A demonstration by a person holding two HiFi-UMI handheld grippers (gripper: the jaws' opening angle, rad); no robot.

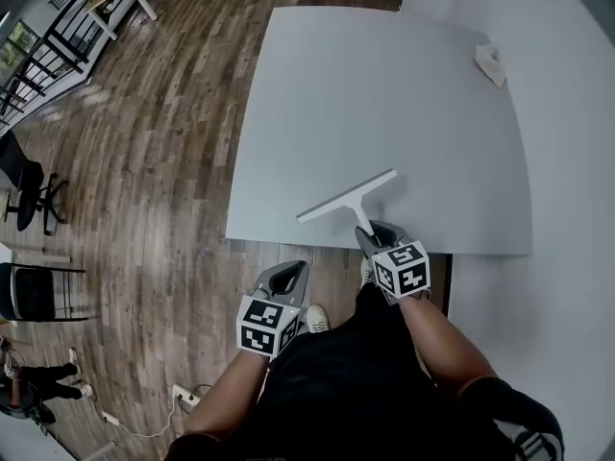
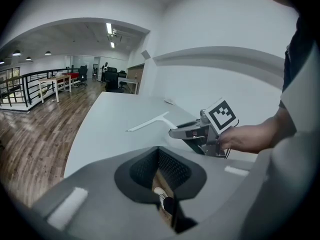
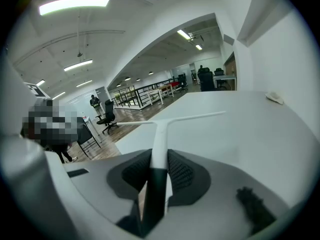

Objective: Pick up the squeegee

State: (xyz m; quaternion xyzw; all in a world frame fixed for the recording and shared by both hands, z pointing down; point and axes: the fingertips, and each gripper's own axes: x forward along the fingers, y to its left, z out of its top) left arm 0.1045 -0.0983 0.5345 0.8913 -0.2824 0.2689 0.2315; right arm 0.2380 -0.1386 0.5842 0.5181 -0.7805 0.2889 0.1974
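Observation:
The white squeegee has a long thin blade and a short handle, and hangs over the near part of the pale grey table. My right gripper is shut on its handle at the table's front edge. In the right gripper view the handle runs between the pads up to the crossbar. The left gripper view shows the squeegee and the right gripper ahead. My left gripper is off the table, over the wooden floor by the person's legs, its jaws shut with nothing held. I cannot tell whether the blade touches the table.
A crumpled white cloth lies at the table's far right, by the white wall. Black office chairs stand on the wooden floor to the left, and a power strip lies near the person's feet. Railings and desks stand far back.

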